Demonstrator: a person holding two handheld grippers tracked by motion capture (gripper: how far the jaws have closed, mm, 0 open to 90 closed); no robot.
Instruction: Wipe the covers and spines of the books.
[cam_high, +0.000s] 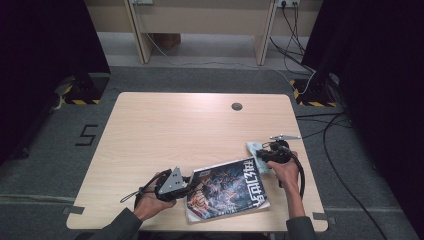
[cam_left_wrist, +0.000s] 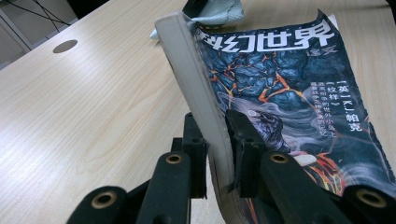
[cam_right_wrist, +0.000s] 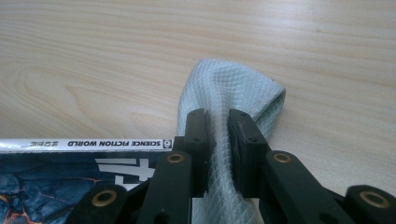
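Note:
A magazine (cam_high: 227, 190) with a dark blue, orange-veined cover lies near the table's front edge. My left gripper (cam_high: 186, 183) is shut on its left edge, and in the left gripper view the jaws pinch the bent-up magazine edge (cam_left_wrist: 196, 88). A pale blue-green cloth (cam_high: 256, 150) lies at the magazine's far right corner. My right gripper (cam_high: 265, 154) is shut on it; the right gripper view has the waffle-textured cloth (cam_right_wrist: 229, 93) squeezed between the pads, beside the magazine's spine (cam_right_wrist: 84, 143).
A light wooden table (cam_high: 175, 125) carries a round grey cable hole (cam_high: 236, 106) near its far edge. A small metal piece (cam_high: 284, 136) lies just beyond the right hand. Cables trail over the grey floor at the right.

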